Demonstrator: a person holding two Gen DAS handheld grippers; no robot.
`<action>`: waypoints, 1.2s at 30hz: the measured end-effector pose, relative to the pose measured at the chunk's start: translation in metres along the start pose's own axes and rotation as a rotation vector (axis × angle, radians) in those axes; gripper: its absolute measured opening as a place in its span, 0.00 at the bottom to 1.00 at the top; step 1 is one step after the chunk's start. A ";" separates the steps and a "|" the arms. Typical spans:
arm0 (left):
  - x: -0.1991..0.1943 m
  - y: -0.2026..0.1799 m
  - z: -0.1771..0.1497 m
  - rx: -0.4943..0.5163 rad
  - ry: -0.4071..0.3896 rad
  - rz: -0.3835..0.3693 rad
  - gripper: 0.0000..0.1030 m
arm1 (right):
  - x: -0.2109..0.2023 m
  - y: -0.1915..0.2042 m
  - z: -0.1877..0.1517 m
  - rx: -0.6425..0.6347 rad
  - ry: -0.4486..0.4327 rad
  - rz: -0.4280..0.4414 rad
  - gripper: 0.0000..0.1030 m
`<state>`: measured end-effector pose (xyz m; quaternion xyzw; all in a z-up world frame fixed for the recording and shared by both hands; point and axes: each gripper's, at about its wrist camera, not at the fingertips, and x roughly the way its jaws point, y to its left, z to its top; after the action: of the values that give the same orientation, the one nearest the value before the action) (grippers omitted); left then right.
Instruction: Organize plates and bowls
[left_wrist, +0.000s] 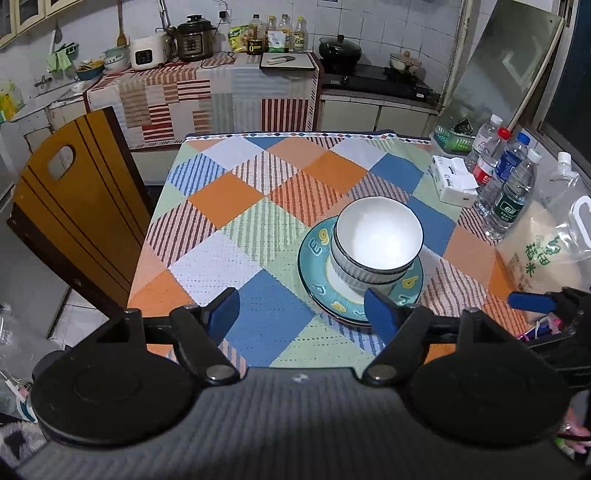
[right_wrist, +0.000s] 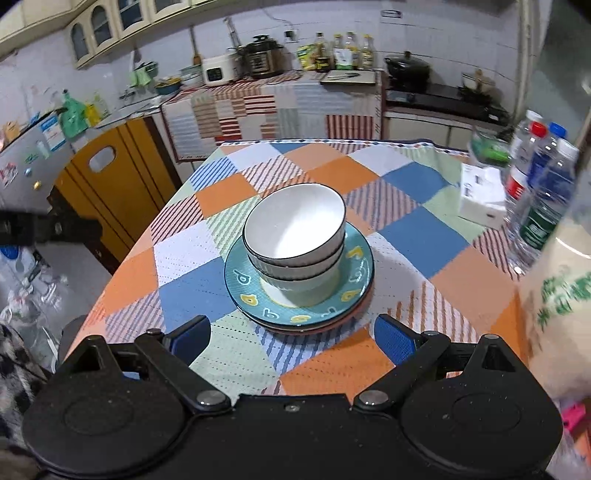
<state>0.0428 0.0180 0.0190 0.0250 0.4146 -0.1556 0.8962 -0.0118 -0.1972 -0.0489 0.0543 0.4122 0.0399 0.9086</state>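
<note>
- Left gripper (left_wrist: 301, 314): jaws spread wide, nothing between the pads; only checked cloth (left_wrist: 258, 206) shows in the gap.
- Right gripper (right_wrist: 291, 334): jaws also wide apart and empty.
- No earlier view to compare, so state only is noted.
- Bowls (left_wrist: 376, 243): white, dark-rimmed, ribbed outside, nested into one stack that sits upright on the plates (left_wrist: 317, 266).
- Plates: teal top plate with yellow and blue letters; more plates lie under it, a pinkish edge showing at the bottom in the right wrist view (right_wrist: 303, 330). Exact plate count cannot be told.
- Stack vs left gripper: ahead of it and off to its right side; the right pad (left_wrist: 380, 314) overlaps the near plate rim in the view, contact not discernible.
- Stack vs right gripper: straight ahead, centred between the pads, with cloth visible between the near rim and the fingertips.
- Counter: stack stands near the middle of the cloth, apart from the water bottles (left_wrist: 509, 184), tissue box (left_wrist: 452, 181) and rice bag (left_wrist: 543, 254) along the right edge.
- Chair (left_wrist: 74, 206) at the counter's left side.
</note>
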 end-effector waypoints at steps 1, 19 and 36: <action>0.000 -0.001 -0.003 -0.001 0.002 -0.005 0.73 | -0.004 0.000 0.000 0.005 -0.003 -0.008 0.95; -0.006 -0.005 -0.033 -0.030 -0.043 0.039 0.83 | -0.024 0.019 -0.018 -0.026 -0.022 -0.176 0.95; -0.002 -0.014 -0.043 0.029 -0.062 0.053 0.94 | -0.031 0.019 -0.019 -0.013 -0.085 -0.211 0.96</action>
<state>0.0061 0.0128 -0.0062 0.0439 0.3836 -0.1386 0.9120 -0.0472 -0.1807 -0.0361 0.0063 0.3763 -0.0556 0.9248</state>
